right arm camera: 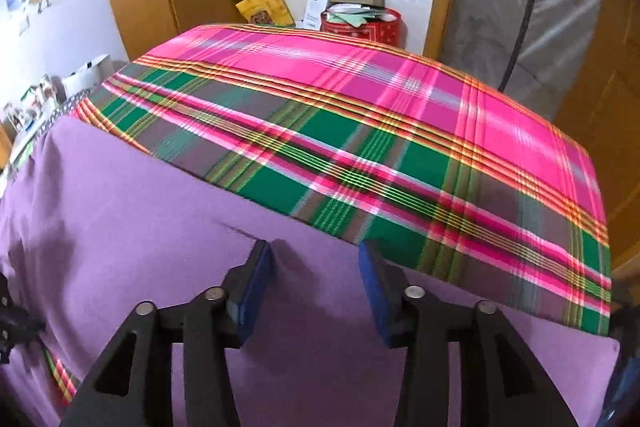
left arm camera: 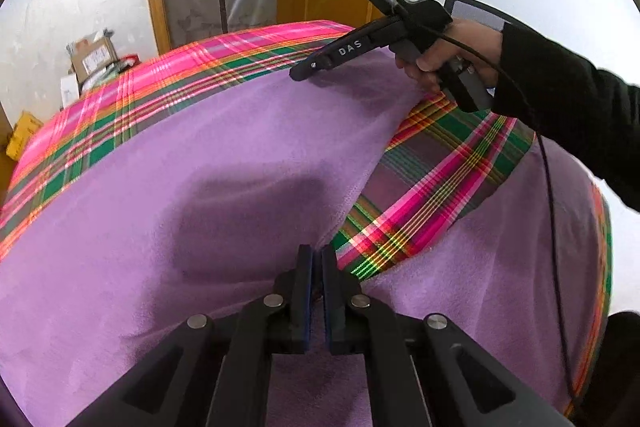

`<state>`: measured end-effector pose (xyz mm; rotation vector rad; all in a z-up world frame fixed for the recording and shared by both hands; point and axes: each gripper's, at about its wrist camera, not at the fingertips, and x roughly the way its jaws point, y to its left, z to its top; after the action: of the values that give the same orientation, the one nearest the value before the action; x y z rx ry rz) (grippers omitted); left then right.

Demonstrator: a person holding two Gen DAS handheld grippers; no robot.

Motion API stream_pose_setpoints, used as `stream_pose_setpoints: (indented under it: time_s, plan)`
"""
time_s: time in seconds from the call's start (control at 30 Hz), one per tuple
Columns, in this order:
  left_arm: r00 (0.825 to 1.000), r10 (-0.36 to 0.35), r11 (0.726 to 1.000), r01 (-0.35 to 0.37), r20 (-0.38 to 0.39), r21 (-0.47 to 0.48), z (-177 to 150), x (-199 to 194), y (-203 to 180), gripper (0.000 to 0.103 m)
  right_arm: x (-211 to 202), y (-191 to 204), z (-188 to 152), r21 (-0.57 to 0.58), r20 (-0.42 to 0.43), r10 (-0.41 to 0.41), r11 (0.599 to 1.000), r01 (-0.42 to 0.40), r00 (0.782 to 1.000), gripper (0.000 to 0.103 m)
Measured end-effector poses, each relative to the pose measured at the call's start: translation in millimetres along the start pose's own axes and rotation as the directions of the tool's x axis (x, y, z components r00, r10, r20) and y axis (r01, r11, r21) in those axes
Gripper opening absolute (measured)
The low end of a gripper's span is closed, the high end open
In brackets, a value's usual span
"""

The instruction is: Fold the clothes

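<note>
One purple cloth (left arm camera: 200, 187), two grippers (left arm camera: 316, 255) (right arm camera: 316, 255).

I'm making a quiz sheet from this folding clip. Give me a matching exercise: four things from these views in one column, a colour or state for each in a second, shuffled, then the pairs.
Column one:
1. left gripper
2. right gripper
3. garment
4. tablecloth

Column two:
A. pink and green plaid
B. jaws shut
C. plain purple, spread flat
D. jaws open, nothing between them

Pairs: 1-B, 2-D, 3-C, 4-A
</note>
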<state>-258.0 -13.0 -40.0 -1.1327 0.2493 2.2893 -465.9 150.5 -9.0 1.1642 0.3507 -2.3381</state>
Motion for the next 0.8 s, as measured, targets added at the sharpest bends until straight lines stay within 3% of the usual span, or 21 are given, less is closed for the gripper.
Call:
stream_pose_setpoints:
  time_s: [0.1, 0.27, 0.4, 0.57, 0.8]
  plan:
    - [0.999, -0.034, 0.998, 0.033, -0.003, -0.052, 2.7, -6.7, 6.1, 0.005, -12.4, 0.1, -2.4, 0.013, 0.006, -0.022, 1.0, 0.022, 1.0, 0.049]
    - [0.997, -0.053, 0.992, 0.06, 0.064, -0.112, -2.6, -33.8, 12.2, 0.005, -60.6, 18.1, -28.8, 0.022, 0.08, 0.092, 0.995, -0.094, 0.993, 0.05]
    - [0.995, 0.03, 0.981, -0.011, 0.097, -0.194, -12.7, -49.0, 28.0, 0.005, -78.9, 54.2, -57.7, -0.062, 0.078, 0.14, 0.989, -0.135, 0.987, 0.05]
    - [0.992, 0.113, 0.946, -0.089, 0.059, -0.313, -24.8, -47.4, 57.3, 0.005, -81.2, 84.5, -81.9, -0.128, 0.054, 0.14, 0.983, -0.132, 0.989, 0.043]
    - [0.989, 0.143, 0.924, -0.123, 0.029, -0.363, -29.4, -36.9, 63.6, 0.005, -79.7, 80.3, -50.6, -0.126, 0.108, 0.125, 0.986, -0.111, 0.986, 0.042]
